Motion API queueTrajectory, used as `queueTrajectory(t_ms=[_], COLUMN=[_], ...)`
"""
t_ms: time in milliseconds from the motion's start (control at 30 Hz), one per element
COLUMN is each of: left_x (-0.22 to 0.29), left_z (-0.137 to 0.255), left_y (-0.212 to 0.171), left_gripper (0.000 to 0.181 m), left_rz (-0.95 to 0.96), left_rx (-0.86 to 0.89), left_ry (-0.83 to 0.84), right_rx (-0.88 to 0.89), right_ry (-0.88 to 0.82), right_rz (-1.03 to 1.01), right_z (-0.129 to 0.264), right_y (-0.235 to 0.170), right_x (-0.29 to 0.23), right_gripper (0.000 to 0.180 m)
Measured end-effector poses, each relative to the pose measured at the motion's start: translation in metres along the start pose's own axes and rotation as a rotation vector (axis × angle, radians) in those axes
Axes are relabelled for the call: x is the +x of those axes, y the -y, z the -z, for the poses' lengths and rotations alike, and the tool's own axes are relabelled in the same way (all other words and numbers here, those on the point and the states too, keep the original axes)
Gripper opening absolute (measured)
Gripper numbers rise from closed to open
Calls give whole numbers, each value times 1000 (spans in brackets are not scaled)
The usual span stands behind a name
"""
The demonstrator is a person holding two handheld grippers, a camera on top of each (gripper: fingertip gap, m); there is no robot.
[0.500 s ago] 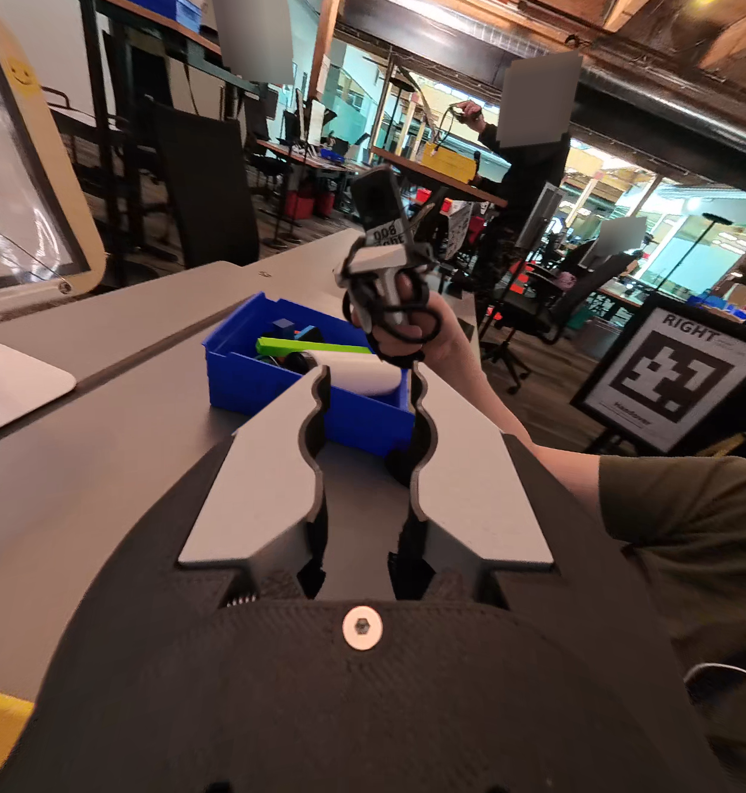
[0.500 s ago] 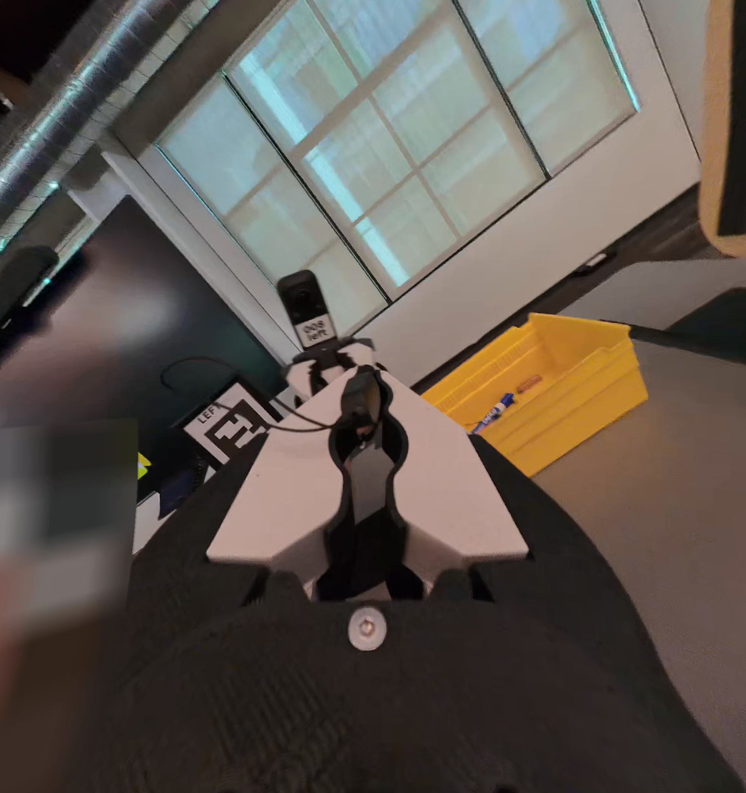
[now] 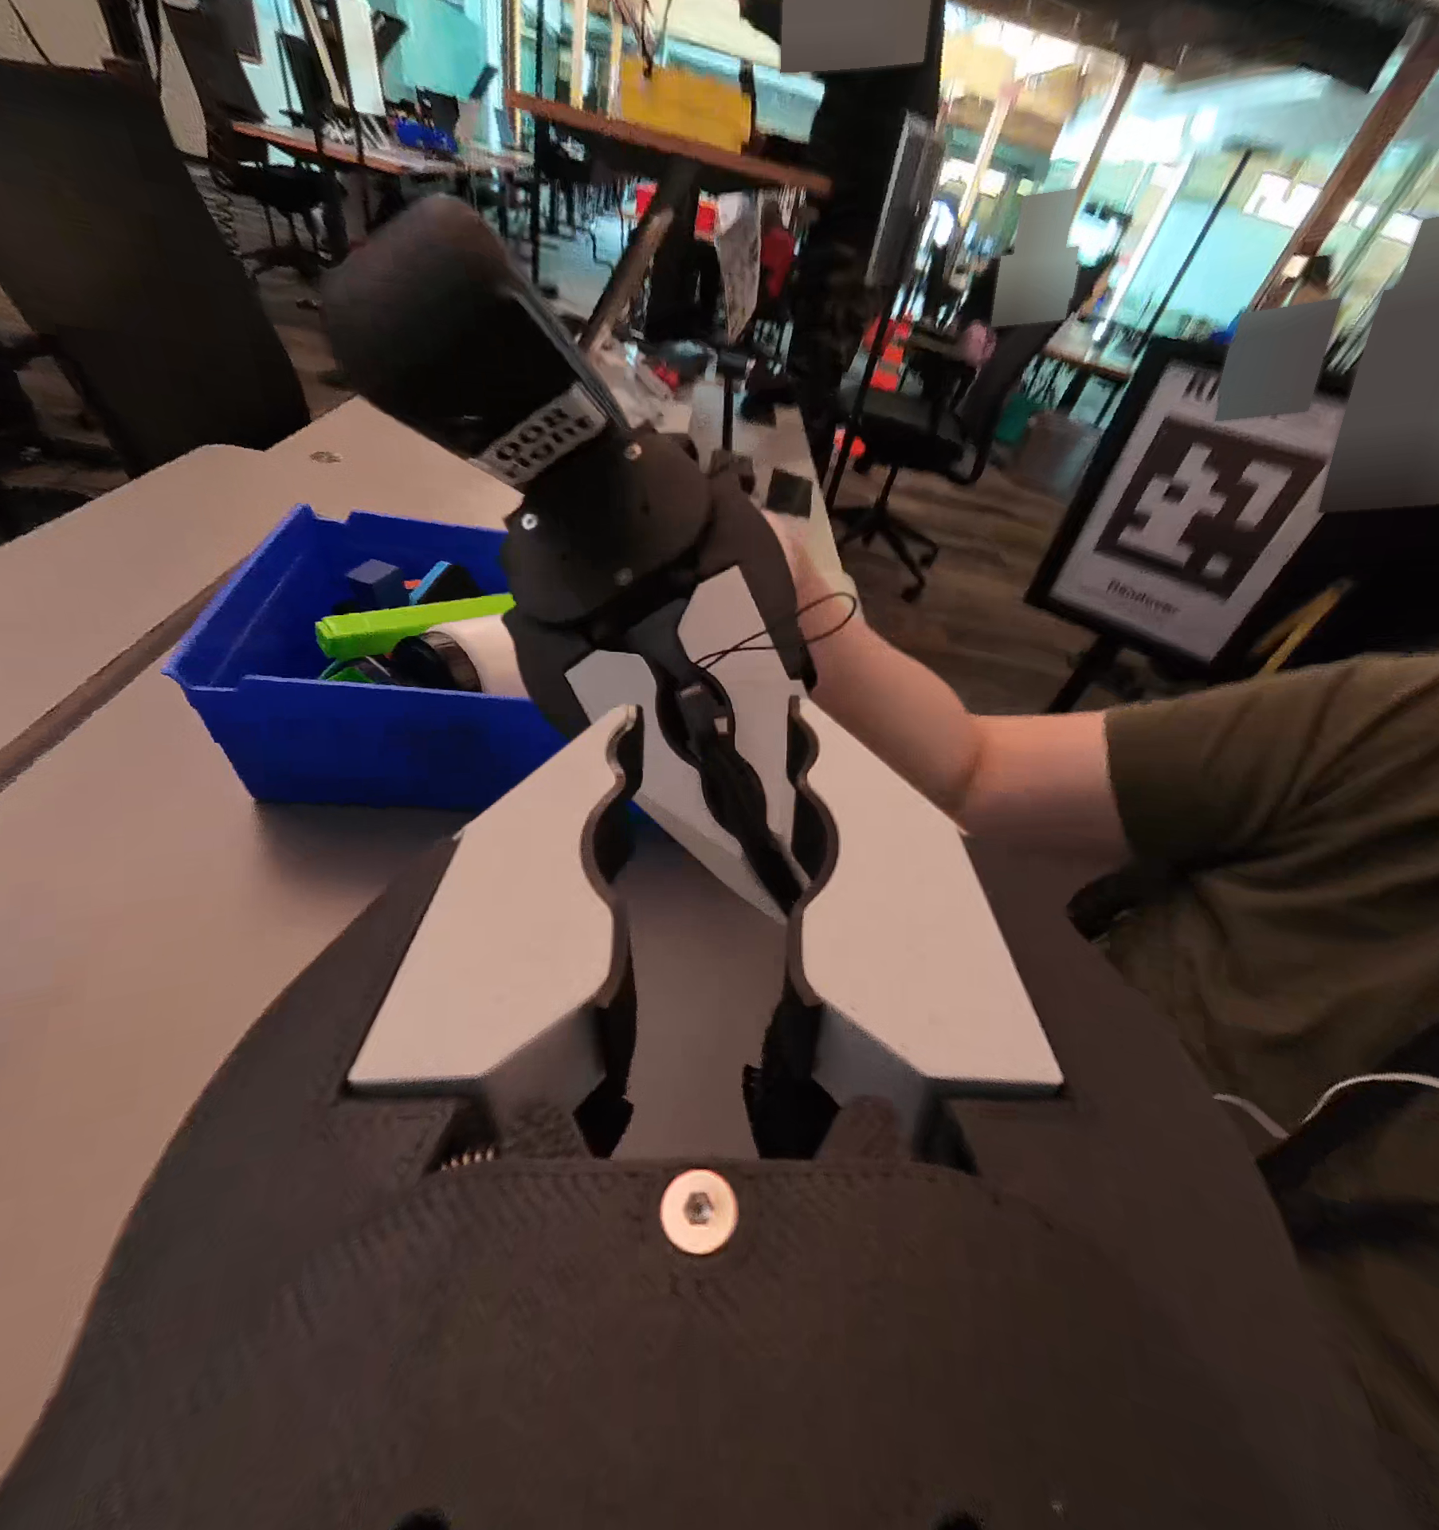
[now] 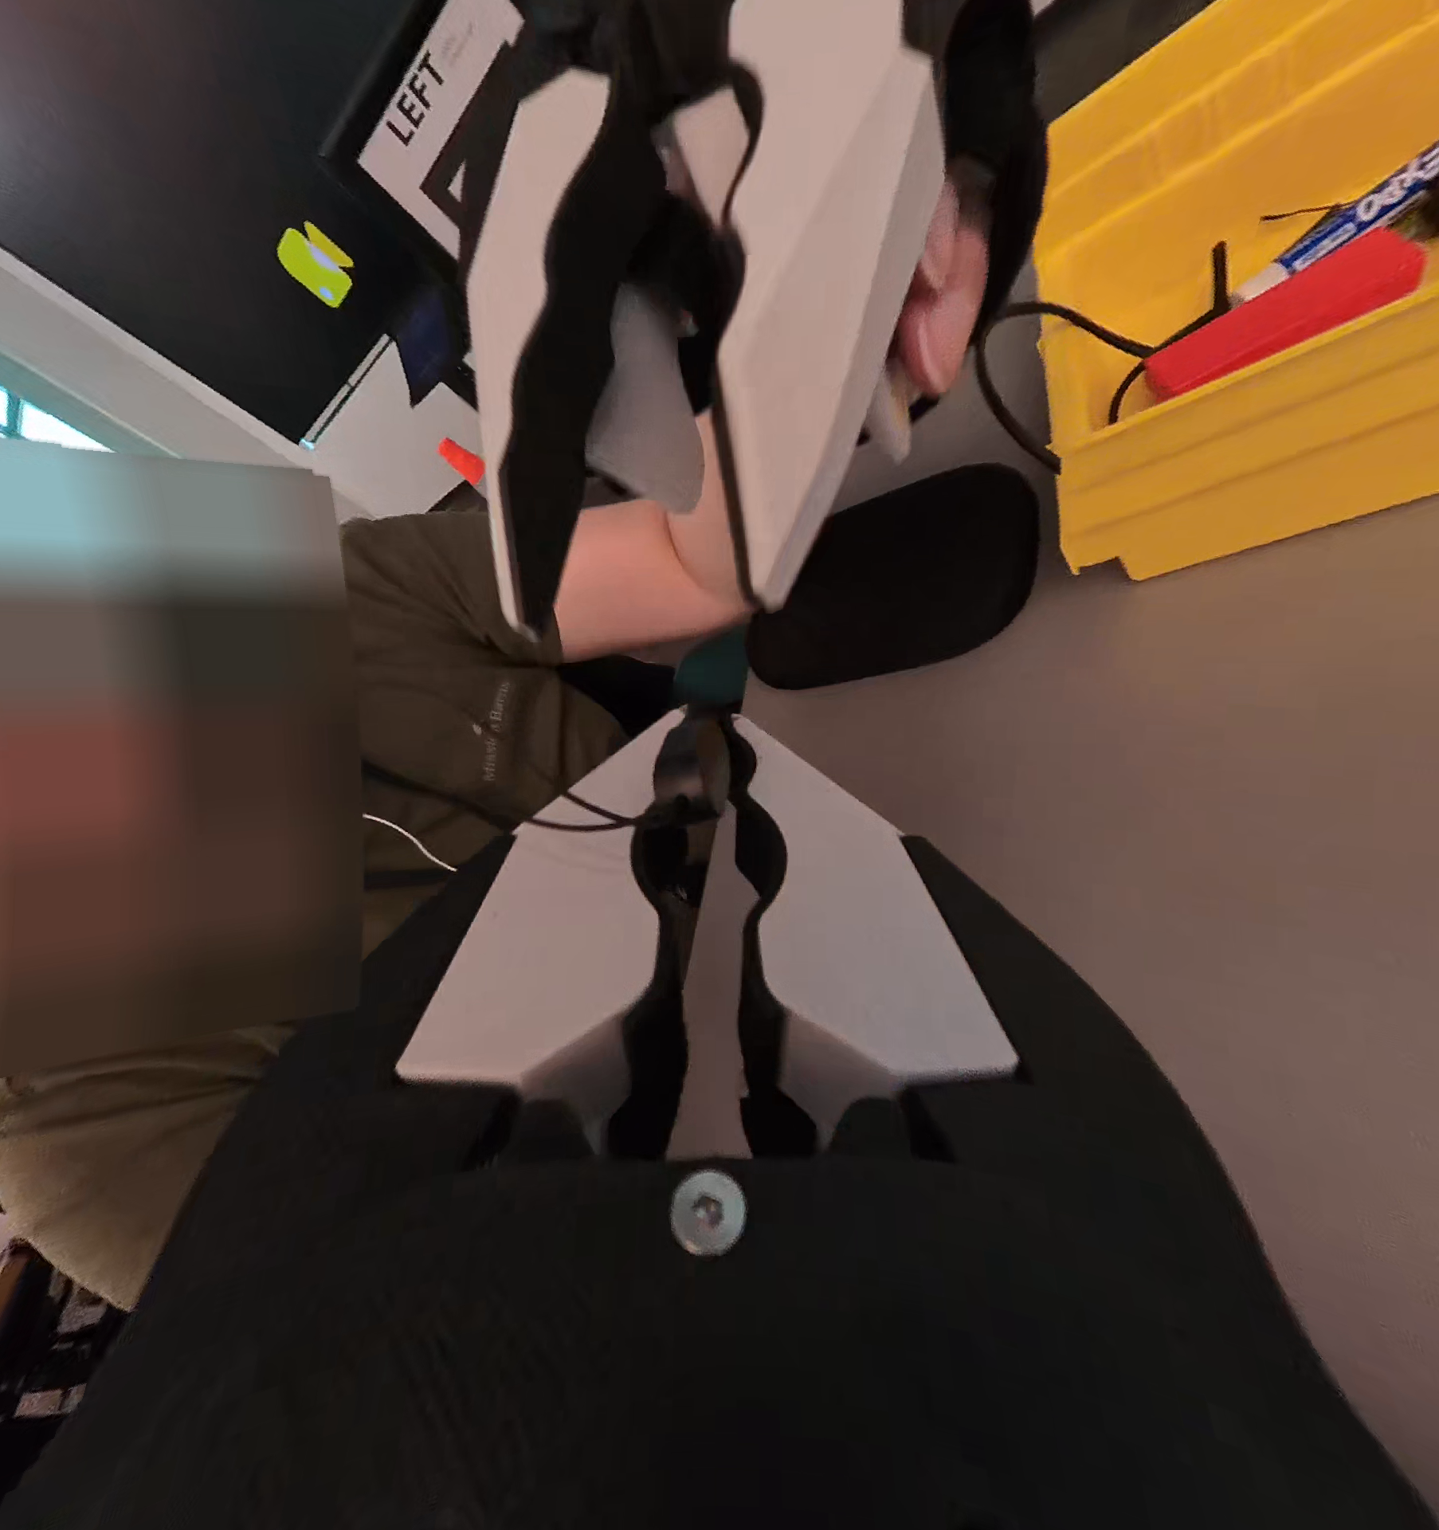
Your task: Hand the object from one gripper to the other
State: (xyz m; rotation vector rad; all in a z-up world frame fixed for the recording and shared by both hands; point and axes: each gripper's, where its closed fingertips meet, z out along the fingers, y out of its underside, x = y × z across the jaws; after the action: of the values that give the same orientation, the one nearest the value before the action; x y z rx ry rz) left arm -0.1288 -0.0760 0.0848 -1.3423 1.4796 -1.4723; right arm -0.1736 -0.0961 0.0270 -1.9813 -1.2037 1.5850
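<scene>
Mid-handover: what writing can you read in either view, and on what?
I won't quote writing; these bear it:
Framed black-and-white sign, left wrist view, blurred.
White label on the black camera.
Framed sign, right wrist view.
Marker pen in the yellow bin.
Olive shirt, small print.

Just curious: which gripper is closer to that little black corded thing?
Right. The right gripper is clamped on the black corded thing; the left gripper, open, flanks it.
</scene>
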Motion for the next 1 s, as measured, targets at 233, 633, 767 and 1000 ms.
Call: queueTrajectory(t_ms=[233, 633, 767, 1000], left_x=[8, 5, -9, -59], left_z=[-12, -14, -8, 74], left_y=[-16, -31, -20, 59], left_gripper=[31, 7, 5, 5], left_rz=[-84, -91, -160, -495], left_rx=[-124, -234, -206, 83], left_ry=[44, 84, 189, 828], right_rx=[-79, -161, -82, 187], right_ry=[-4, -171, -233, -749], right_rz=[2, 231, 231, 573], right_z=[-14, -16, -13, 38], right_y=[-10, -15, 1, 66], right_x=[1, 5, 9, 43], right_gripper=[2, 2, 17, 67])
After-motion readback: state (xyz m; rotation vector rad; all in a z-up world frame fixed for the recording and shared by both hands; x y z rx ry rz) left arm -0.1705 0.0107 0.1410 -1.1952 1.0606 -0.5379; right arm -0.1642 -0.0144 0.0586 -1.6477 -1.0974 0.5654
